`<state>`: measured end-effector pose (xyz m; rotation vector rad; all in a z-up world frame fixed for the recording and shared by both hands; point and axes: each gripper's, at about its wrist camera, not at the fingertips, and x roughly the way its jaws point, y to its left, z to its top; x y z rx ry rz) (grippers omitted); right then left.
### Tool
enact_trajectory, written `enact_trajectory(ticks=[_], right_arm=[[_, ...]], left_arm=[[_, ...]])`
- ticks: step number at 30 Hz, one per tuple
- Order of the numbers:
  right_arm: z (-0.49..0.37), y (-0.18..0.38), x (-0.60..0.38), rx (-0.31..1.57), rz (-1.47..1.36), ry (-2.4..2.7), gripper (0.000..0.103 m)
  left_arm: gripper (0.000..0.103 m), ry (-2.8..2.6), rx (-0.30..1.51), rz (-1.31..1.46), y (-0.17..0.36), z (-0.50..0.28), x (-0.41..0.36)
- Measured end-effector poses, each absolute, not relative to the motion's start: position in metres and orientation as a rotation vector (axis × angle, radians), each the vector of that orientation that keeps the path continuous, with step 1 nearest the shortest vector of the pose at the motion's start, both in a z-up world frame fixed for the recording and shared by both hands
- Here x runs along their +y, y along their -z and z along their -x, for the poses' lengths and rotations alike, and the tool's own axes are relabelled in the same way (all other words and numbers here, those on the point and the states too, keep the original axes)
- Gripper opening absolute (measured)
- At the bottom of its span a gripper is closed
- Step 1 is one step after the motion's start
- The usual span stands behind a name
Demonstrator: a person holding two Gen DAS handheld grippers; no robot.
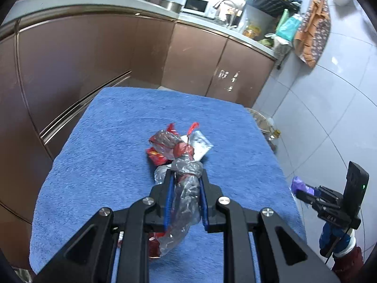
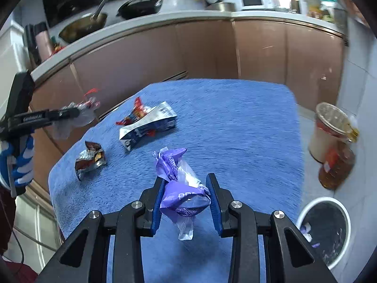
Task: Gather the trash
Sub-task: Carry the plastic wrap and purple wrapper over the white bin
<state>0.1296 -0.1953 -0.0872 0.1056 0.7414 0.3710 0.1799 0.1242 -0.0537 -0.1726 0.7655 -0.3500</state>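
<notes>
On the far left of the right wrist view, the left claw (image 2: pixel 81 114) hangs clear of the bench edge, closed down on a crumpled clear wrapper (image 2: pixel 70 122) with red scraps in it; its own camera shows that clear wrapper pinched between the blue pads. Next along, still lying on the blue-towelled bench (image 2: pixel 247 122), are a crushed silver-and-brown wrapper (image 2: pixel 90 161), then a flattened white-and-dark packet (image 2: pixel 147 123) with a red wrapper (image 2: pixel 137 108) touching its far side. Toward the middle, the right claw (image 2: pixel 186 192) is partly closed around a purple wrapper (image 2: pixel 179 188); the left pad presses it, though whether the right pad also touches is hard to tell from this angle. At lower right, on the floor beside the bench, stands a white-rimmed bin (image 2: pixel 304 212) with a few scraps, some purple, already inside.

So the job looks roughly midway: some trash is binned, two pieces are lifted and in hand but not yet dropped, and at least three pieces wait on the bench.
</notes>
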Motion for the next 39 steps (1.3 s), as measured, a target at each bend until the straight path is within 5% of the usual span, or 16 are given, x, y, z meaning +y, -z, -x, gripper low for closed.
enact_trajectory(ticks=[17,39], right_arm=[[-0.05,0.063,-0.341,0.563,-0.277,-0.014,0.032],[-0.051,0.11,-0.396,0.62,-0.36,0.134,0.032]], left_arm=[[0.018,0.637,0.743,-0.009,0.022,-0.163,-0.046],[0.018,0.82,0.707,-0.256,0.047,-0.144,-0.205]])
